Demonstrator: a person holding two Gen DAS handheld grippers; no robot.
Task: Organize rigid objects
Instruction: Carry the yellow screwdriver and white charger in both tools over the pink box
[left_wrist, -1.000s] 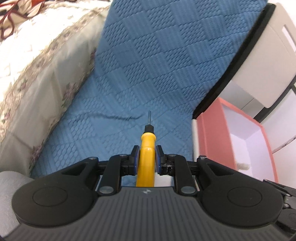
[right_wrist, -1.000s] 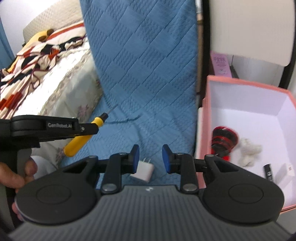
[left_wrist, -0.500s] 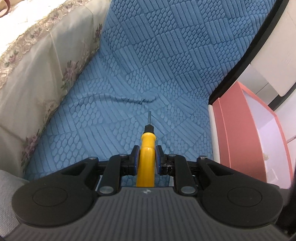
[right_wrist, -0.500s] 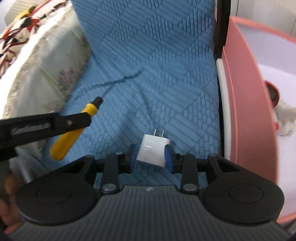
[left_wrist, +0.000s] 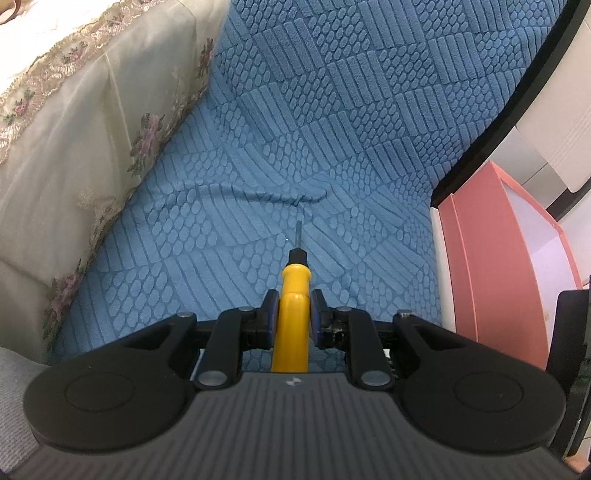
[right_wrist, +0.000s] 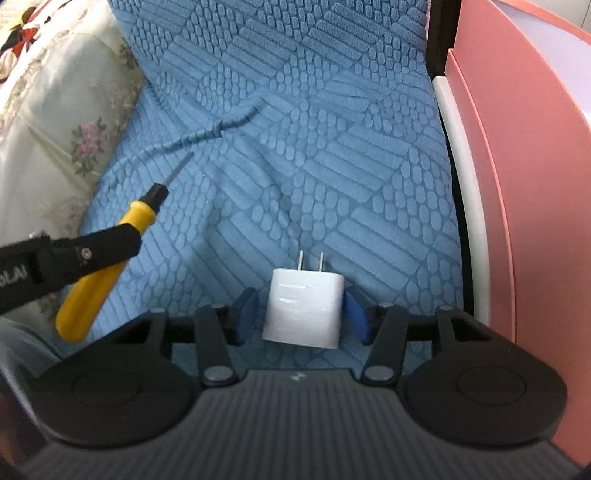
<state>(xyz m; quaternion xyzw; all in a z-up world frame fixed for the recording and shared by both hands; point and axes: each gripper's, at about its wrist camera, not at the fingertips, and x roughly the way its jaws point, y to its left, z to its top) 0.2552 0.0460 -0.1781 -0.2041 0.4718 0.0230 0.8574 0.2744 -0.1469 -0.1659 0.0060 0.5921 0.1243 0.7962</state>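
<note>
Screwdriver (left_wrist: 293, 295) handle rear hidden under tongs body. Pink box (right_wrist: 524, 155) interior cut off at frame edge; charger (right_wrist: 304, 308) base hidden.

Bright, soft daylight everywhere. Only faint shadows on the blue mat (left_wrist: 332, 147). Curved and bent near the edges. Sharp in the middle, a little fuzzy at the bottom corners.

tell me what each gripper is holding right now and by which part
The left gripper grips the yellow screwdriver by its handle. The right gripper straddles the white charger plug, fingers not yet closed, so it holds nothing.
</note>
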